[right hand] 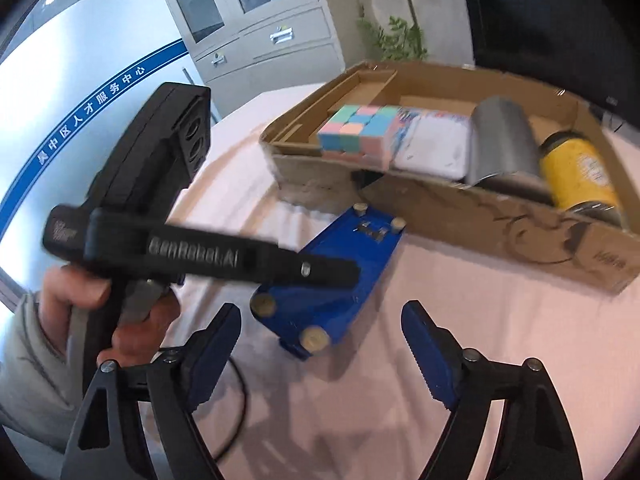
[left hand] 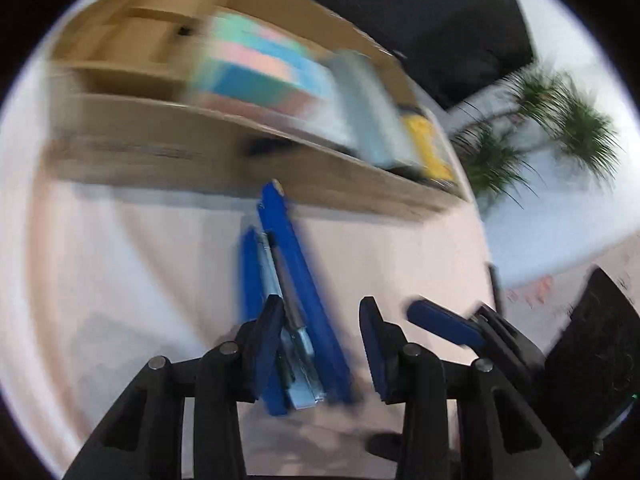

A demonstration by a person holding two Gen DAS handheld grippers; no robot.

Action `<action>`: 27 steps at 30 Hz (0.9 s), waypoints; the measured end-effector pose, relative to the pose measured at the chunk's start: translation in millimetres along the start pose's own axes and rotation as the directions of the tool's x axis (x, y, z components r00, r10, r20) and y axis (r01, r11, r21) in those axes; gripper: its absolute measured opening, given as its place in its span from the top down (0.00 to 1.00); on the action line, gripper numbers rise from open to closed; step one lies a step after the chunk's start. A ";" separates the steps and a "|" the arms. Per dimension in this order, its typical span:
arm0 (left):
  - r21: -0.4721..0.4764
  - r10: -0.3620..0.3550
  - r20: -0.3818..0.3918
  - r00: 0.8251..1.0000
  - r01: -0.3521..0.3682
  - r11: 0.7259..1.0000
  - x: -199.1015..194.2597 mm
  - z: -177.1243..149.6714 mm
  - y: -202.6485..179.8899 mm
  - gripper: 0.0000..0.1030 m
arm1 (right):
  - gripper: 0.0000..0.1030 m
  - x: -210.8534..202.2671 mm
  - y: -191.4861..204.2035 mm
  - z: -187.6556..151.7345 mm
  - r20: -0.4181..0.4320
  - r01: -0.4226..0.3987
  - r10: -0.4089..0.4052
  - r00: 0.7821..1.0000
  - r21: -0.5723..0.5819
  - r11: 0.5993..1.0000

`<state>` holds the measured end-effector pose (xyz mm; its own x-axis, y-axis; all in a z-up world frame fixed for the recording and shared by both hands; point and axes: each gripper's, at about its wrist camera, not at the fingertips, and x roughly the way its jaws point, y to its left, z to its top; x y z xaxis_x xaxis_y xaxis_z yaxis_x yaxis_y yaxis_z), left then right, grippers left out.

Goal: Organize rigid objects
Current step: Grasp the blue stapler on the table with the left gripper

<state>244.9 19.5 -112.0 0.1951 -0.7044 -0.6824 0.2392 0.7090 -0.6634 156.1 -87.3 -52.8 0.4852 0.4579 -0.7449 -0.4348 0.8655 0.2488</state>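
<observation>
Left gripper [left hand: 320, 336]: jaws stand apart around the blue stapler [left hand: 288, 300], which lies on its side on the pink tablecloth [left hand: 120, 260]; whether the pads press on it cannot be told through the blur. Right gripper [right hand: 320, 352]: jaws wide apart, holding nothing, just short of the stapler's base. Beyond the stapler, the cardboard tray [right hand: 480, 216] holds the colour cube [right hand: 360, 132], white case [right hand: 436, 148], grey cylinder [right hand: 504, 136] and yellow bottle [right hand: 576, 172]. Judgement: seat the left pads squarely across the stapler before lifting; its open hinge could swing.
</observation>
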 end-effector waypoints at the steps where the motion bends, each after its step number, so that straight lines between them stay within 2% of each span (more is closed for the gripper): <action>1: 0.019 -0.062 -0.011 0.998 0.062 0.998 4.2 -0.3 -11.7 0.64 | 0.22 -3.5 -3.4 -2.0 0.006 0.013 -0.013 1.000 -0.004 1.000; 4: 0.106 -0.023 -0.003 1.000 0.023 0.994 11.0 -1.1 -42.4 0.64 | 0.22 -12.4 -19.4 -9.1 0.015 0.056 -0.055 0.998 -0.023 0.998; 5: 0.107 -0.022 0.005 1.000 0.021 0.994 10.4 -1.0 -45.2 0.63 | 0.22 -13.9 -25.8 -11.5 0.010 0.063 -0.063 0.998 -0.016 0.998; 7: 0.085 -0.019 0.038 0.999 0.015 0.996 2.0 -2.7 -42.1 0.59 | 0.22 -18.5 -37.9 -18.7 0.002 0.053 -0.053 0.999 0.015 0.999; 9: 0.054 0.026 0.072 0.997 -0.030 0.998 -7.5 -9.2 -33.0 0.46 | 0.21 -15.8 -41.5 -24.8 -0.015 0.047 -0.047 0.999 0.020 0.999; 10: 0.026 0.050 0.086 0.995 -0.052 0.998 -12.1 -11.6 -26.4 0.43 | 0.21 -11.3 -38.8 -28.1 -0.019 0.050 -0.050 0.999 0.015 0.999; 15: -0.106 0.075 0.091 0.993 -0.065 0.992 -23.0 -28.9 2.4 0.42 | 0.22 24.2 -26.9 -34.1 -0.046 0.098 -0.096 0.994 0.052 0.994; 17: -0.111 0.077 0.094 0.993 -0.067 0.992 -25.2 -32.9 3.8 0.42 | 0.31 38.5 -19.2 -36.7 -0.056 0.133 -0.132 0.990 0.032 0.991; 19: -0.114 0.081 0.090 0.993 -0.070 0.991 -25.5 -35.9 3.5 0.42 | 0.47 40.7 -17.8 -40.6 -0.032 0.184 -0.184 0.983 0.020 0.983; 22: -0.111 0.070 0.091 0.993 -0.060 0.992 -24.7 -38.9 0.1 0.42 | 0.51 33.2 -38.8 -42.7 -0.022 0.090 -0.087 0.996 0.132 0.987; 23: -0.108 0.062 0.088 0.994 -0.052 0.993 -24.8 -40.3 -1.2 0.42 | 0.51 28.1 -53.6 -45.4 -0.008 0.021 -0.020 1.000 0.214 0.977; 24: -0.103 0.052 0.084 0.995 -0.044 0.994 -20.6 -38.8 -6.4 0.42 | 0.51 24.1 -66.9 -49.0 0.012 -0.049 0.047 0.999 0.289 0.956; 25: -0.096 0.041 0.081 0.996 -0.033 0.995 -17.4 -39.3 -11.1 0.42 | 0.51 20.5 -82.8 -53.9 0.042 -0.135 0.129 0.991 0.378 0.916; 26: -0.088 0.029 0.077 0.997 -0.023 0.996 -13.8 -38.5 -16.0 0.42 | 0.51 18.9 -103.1 -61.7 0.088 -0.242 0.228 0.970 0.486 0.840; 27: -0.076 0.017 0.071 0.997 -0.011 0.997 -7.4 -37.0 -22.7 0.42 | 0.52 18.9 -125.8 -73.9 0.154 -0.348 0.323 0.934 0.600 0.721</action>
<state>202.8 9.9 -103.2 0.2664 -0.6932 -0.6698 0.1638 0.7173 -0.6772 163.9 -202.5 -143.9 0.4292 0.7385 -0.5200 -0.0275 0.5861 0.8098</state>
